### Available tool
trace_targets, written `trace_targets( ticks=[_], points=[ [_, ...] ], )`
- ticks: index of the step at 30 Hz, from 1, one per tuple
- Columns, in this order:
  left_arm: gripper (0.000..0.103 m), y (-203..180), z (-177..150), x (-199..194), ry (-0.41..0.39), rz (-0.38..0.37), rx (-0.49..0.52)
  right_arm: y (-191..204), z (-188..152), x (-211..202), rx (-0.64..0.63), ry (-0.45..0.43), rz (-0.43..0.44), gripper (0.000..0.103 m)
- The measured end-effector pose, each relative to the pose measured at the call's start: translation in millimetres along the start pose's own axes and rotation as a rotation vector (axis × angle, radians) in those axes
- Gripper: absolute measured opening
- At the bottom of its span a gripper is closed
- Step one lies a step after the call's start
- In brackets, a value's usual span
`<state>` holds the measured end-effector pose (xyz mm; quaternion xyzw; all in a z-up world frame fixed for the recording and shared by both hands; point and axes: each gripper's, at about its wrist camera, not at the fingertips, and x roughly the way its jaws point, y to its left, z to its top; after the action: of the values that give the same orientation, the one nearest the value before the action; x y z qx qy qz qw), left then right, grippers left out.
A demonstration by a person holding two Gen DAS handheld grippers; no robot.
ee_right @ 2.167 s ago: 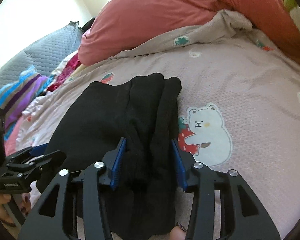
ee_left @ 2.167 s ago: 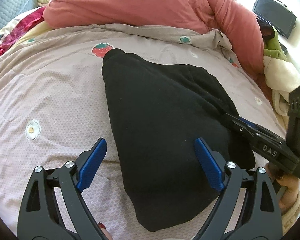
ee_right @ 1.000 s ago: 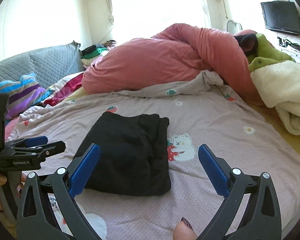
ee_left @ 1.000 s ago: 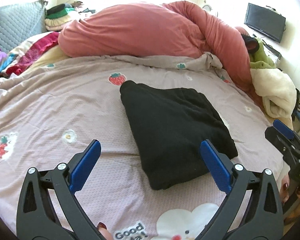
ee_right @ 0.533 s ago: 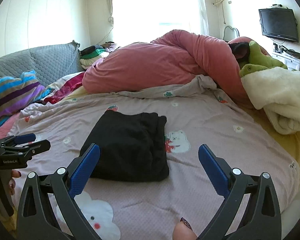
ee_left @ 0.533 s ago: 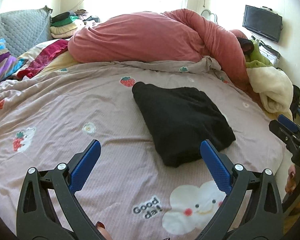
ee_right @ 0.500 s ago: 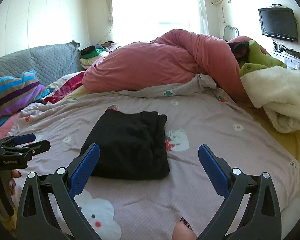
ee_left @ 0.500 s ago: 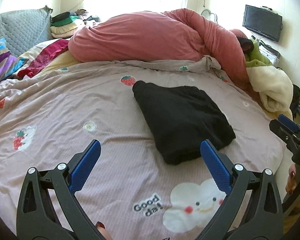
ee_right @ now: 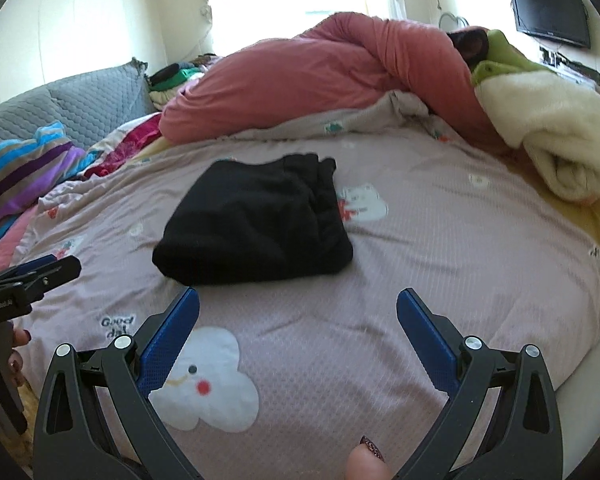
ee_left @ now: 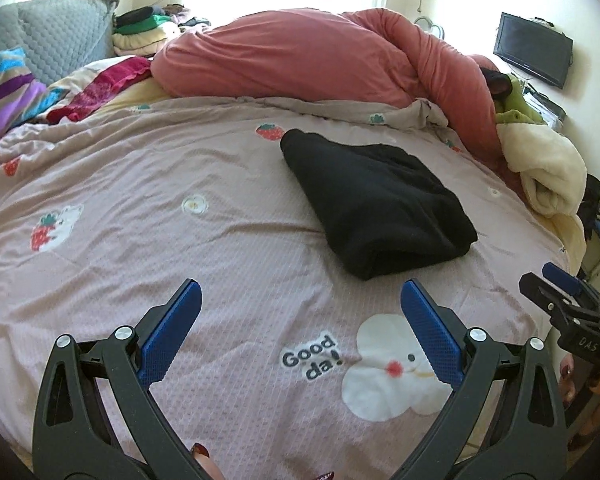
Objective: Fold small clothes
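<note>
The folded black garment (ee_left: 374, 204) lay on the pink printed bedsheet (ee_left: 140, 240), ahead of both grippers and touching neither. The left gripper (ee_left: 300, 320) and right gripper (ee_right: 298, 320) hovered spread wide and empty. Its long axis ran away from them, slightly right of the left gripper and left of the right; neither looked clearly nearer.

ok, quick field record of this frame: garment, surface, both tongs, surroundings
garment: black knit garment, folded into a compact bundle, lying untouched
surface: pinkish cartoon-print bedsheet; white cloud print nearer the cameras than the bundle
left tongs: open, empty, apart from garment
right tongs: open, empty, apart from garment
surroundings: coral-red duvet heaped beyond the garment; cream fleece blanket at the bed's right edge
</note>
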<state>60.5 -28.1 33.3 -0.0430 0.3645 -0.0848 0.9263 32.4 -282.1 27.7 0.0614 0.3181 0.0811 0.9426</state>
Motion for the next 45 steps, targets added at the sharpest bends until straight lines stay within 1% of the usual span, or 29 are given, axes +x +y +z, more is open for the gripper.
trace_targets(
  ticks=[13, 45],
  points=[
    [0.093, -4.5, -8.1, 3.5, 0.029, 0.001, 0.006, 3.4, -8.9, 4.8, -0.025, 0.036, 0.001, 0.098],
    [0.094, -5.7, -9.2, 0.1, 0.035, 0.042, 0.002, 8.6, -12.3, 5.2, -0.033, 0.046, 0.008, 0.098]
  ],
)
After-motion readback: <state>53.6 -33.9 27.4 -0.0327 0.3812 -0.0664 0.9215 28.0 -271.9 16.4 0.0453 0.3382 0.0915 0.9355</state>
